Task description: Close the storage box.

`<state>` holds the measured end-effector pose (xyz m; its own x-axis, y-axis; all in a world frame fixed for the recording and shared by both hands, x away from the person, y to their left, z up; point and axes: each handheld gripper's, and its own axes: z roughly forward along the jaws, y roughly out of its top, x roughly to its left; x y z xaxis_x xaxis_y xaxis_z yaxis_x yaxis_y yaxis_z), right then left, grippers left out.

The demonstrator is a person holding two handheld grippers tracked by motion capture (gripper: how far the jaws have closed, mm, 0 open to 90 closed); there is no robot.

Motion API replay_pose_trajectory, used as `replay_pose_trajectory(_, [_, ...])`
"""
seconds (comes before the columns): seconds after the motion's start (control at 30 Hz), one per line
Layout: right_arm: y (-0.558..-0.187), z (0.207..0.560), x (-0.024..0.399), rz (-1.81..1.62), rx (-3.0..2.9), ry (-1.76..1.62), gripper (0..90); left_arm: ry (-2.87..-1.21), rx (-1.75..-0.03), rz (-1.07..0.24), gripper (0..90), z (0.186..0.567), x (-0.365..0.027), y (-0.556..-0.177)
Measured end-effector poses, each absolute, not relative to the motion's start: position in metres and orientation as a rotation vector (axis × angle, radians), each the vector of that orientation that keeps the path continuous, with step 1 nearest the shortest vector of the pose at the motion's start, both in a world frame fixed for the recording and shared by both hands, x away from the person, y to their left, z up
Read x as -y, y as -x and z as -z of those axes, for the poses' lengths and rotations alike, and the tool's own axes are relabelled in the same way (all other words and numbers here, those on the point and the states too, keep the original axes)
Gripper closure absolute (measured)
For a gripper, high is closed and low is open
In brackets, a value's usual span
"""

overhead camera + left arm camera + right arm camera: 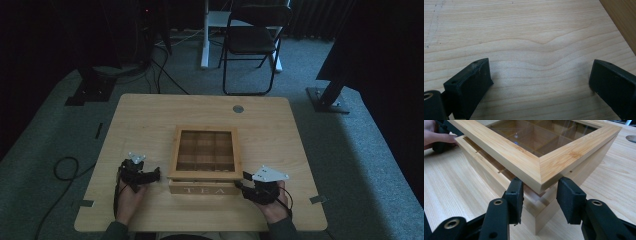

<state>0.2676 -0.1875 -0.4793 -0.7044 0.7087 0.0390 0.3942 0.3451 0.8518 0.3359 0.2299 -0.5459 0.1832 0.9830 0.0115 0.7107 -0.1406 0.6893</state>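
A: What's the left gripper [156,174] doing?
B: Jaws spread wide over bare table [150,115], grasping nothing, just left of the tea box [204,189].
A: And the right gripper [539,191]?
B: Clamped on the lifted lid [524,157] at its near corner, the box mid-table.

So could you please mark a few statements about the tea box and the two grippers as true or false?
1. The tea box has its lid raised slightly at the front. True.
2. The right gripper has its jaws on either side of a front corner of the lid. True.
3. The left gripper holds the box. False: its jaws stand wide apart over the bare table.
4. The lid is solid wood. False: it has a clear window showing compartments.
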Motion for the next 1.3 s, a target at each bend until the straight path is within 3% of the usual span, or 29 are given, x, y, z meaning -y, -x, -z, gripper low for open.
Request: replay_pose_trajectory(1.3, [-0.2610, 0.4866, 0.1917, -1.282, -2.309, -0.995, 58.4, -1.918, -1.585, -0.646, 4.1, 0.5459, -0.2299, -0.3359])
